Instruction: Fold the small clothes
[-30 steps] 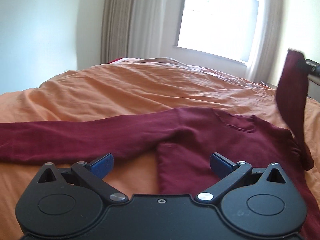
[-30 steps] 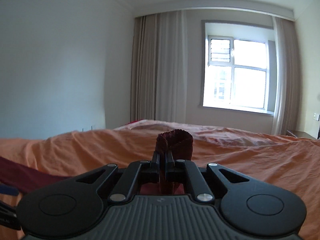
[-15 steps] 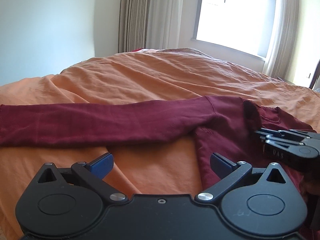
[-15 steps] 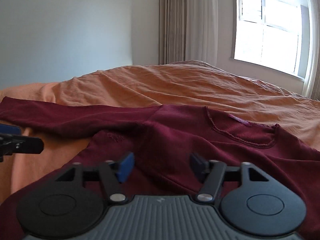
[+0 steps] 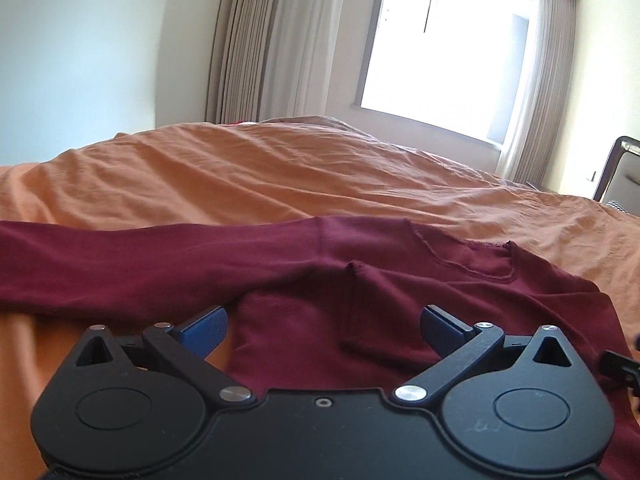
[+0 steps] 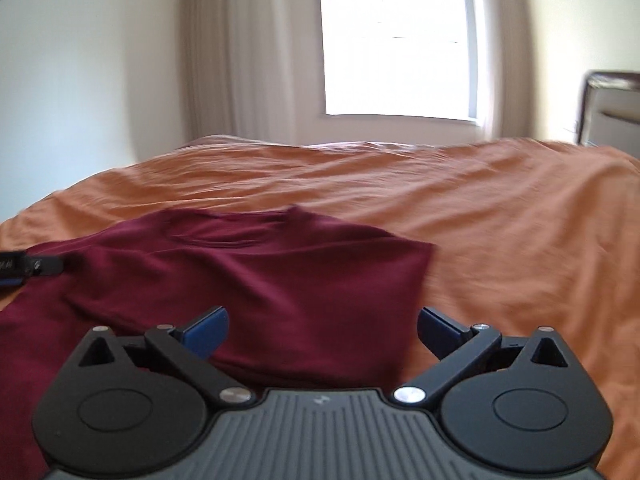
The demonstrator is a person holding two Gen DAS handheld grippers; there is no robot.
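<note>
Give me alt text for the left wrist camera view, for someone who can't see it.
A dark red long-sleeved top lies on an orange bedsheet, one sleeve stretched out to the left. The left gripper sits low over the top with its blue-padded jaws wide open, holding nothing. Behind the bed are beige curtains and a bright window.

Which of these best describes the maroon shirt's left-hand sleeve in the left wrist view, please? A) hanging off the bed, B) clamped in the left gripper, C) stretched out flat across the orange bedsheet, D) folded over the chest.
C: the sleeve of the maroon long-sleeved shirt lies extended on the orange bedsheet, while the left gripper is open and holds nothing.
</note>
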